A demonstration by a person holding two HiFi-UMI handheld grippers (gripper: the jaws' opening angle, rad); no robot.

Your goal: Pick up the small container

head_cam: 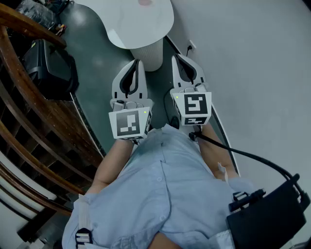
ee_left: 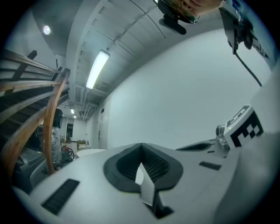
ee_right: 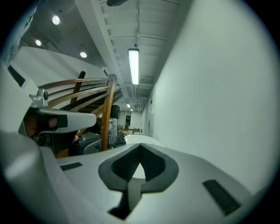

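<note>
No small container can be made out in any view; only a pinkish thing [head_cam: 145, 2] shows on the white round table [head_cam: 150, 24], cut off by the top edge of the head view. Both grippers are held close to the person's chest and point toward the table. My left gripper [head_cam: 136, 62] has its jaws closed together with nothing between them, and its own view [ee_left: 141, 145] shows the same. Beside it, my right gripper [head_cam: 177, 57] is shut and empty too, as its own view [ee_right: 140, 146] confirms.
The table's ribbed white pedestal [head_cam: 148, 54] stands just ahead of the jaw tips on a dark floor. A wooden stair railing [head_cam: 29, 112] curves along the left, with a black case [head_cam: 51, 68] behind it. A white wall [head_cam: 262, 58] runs along the right. A cable [head_cam: 243, 155] leads to a black box [head_cam: 272, 214].
</note>
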